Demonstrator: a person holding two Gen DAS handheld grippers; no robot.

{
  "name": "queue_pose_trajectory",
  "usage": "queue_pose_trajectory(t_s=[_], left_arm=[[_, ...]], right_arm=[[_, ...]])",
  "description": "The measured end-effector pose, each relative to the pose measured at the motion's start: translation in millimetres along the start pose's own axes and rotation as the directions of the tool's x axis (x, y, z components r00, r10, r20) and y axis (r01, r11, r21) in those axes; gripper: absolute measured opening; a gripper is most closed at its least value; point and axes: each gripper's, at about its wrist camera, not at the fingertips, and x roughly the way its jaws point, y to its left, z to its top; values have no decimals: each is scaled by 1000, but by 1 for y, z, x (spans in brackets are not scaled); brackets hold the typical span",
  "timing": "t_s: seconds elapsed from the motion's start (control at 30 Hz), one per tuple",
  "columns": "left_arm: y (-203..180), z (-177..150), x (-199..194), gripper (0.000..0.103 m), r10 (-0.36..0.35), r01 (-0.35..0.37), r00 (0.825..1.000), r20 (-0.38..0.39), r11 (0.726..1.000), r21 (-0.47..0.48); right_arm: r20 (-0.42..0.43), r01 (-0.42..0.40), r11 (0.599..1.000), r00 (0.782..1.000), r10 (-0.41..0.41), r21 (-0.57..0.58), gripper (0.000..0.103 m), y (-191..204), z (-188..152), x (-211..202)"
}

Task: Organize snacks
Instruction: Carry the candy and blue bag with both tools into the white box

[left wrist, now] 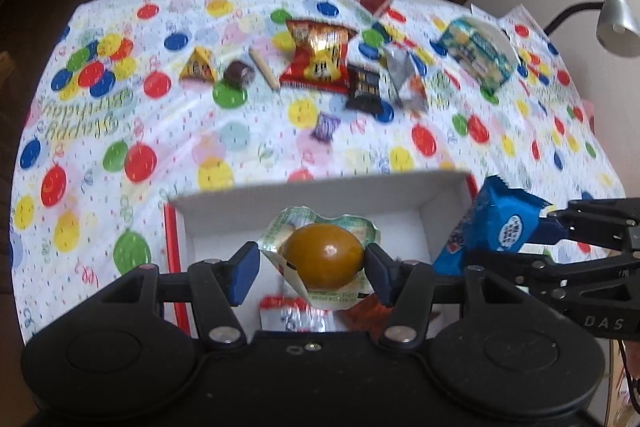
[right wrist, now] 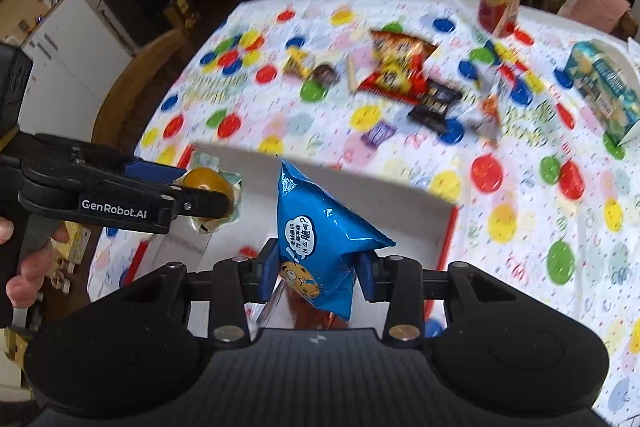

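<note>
Both are loaded over the white box (left wrist: 440, 195): left gripper (left wrist: 312, 263) loosely cradling the jelly cup (left wrist: 324, 255), right gripper (right wrist: 316, 271) pinching the blue packet (right wrist: 320, 227). The cup looks like it could slip out early.

Glossy blue foil packet (right wrist: 324, 239), matt white cardboard box (left wrist: 320, 199), shiny plastic tablecloth (left wrist: 240, 147)

Both grippers were up side by side; left gripper (left wrist: 312, 261) had its blue pads clamped on something round; right gripper (right wrist: 316, 269) was pinched tight too; bare fingers (right wrist: 24, 267) wrapped the left handle.
</note>
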Motion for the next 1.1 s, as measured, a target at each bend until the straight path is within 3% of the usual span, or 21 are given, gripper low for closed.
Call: queue_pose_trajectory(t_s=[0.67,1.1], left_arm=[[0,-73,48,56,-11,18,981,-192,999,33],[1,-88,64,57,-17,19,975,-223,1000,8]], right_arm=[[-236,-19,997,972,2,-71,38,34,-69,79],[-266,-20,998,964,2,-64,40,34,-80,90]])
